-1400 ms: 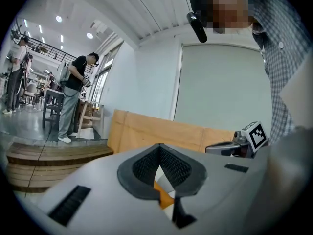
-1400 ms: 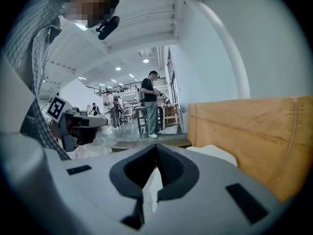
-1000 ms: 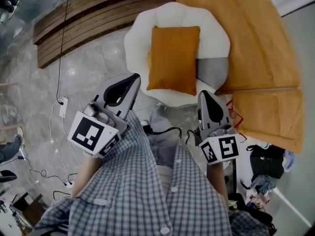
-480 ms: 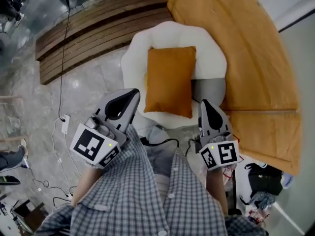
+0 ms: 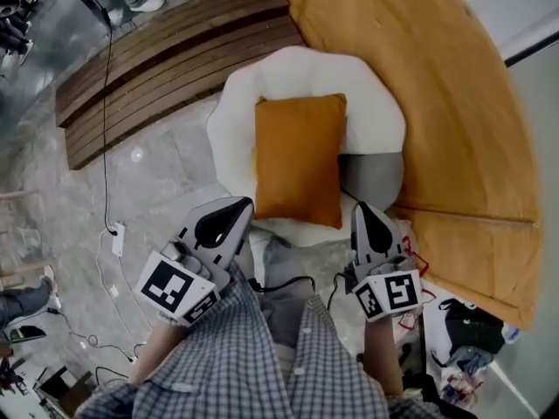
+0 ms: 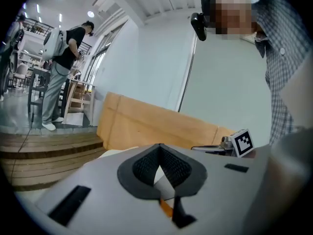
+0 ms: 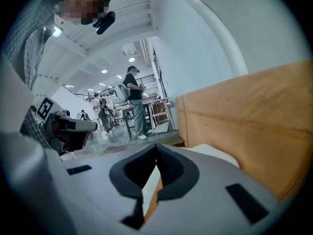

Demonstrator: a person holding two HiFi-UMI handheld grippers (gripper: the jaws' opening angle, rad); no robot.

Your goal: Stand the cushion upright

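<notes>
- The orange cushion (image 5: 300, 160) lies flat on a round white seat (image 5: 231, 133), one short edge towards the person and the other towards the seat's far rim.
- A grey pad (image 5: 373, 171) shows just beside the cushion's right edge, on the same seat.
- The left gripper (image 5: 238, 208) points at the cushion's near left corner; its fingers are pressed together with nothing between them.
- The right gripper (image 5: 361, 211) points at the near right corner, just in front of the grey pad; its fingers also meet, empty.
- Neither gripper visibly touches the cushion.
- A marker cube sits at the rear of each gripper, left (image 5: 179, 291) and right (image 5: 389, 293), above the person's checked shirt (image 5: 262, 365).
- A curved orange sofa (image 5: 437, 94) wraps behind and to the right of the seat.
- Wooden steps (image 5: 157, 64) run along the far left, and a cable with a power strip (image 5: 117, 239) lies on the grey stone floor (image 5: 157, 182).
</notes>
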